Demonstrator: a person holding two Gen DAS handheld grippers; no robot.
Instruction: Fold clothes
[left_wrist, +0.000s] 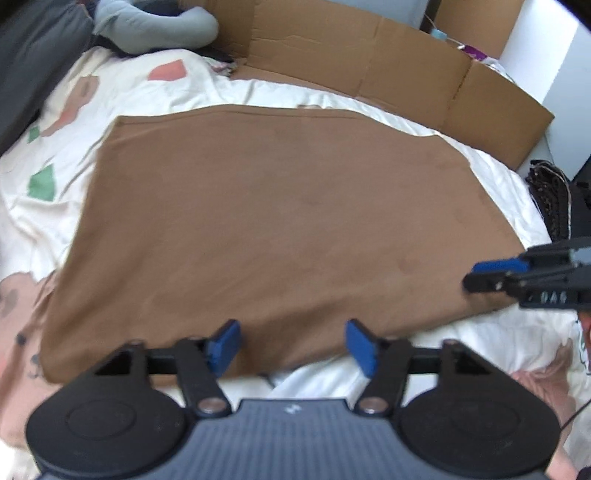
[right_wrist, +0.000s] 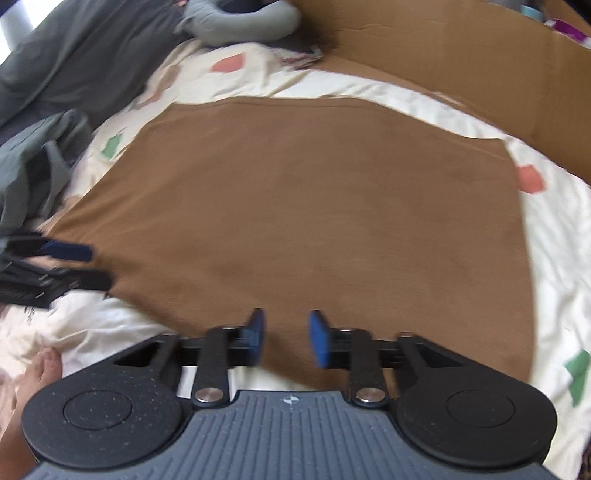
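The bed, under a white patterned cover, carries a brown garment spread flat across its middle, its near hem toward the bed's near edge. A cardboard sheet lines the far edge; grey clothes sit at the far left corner. The left gripper and right gripper hover at the near hem, jaws apart, nothing clamped. Judged best practice: pinch both near corners evenly, lift together, and lay hem onto far hem without wrinkling.
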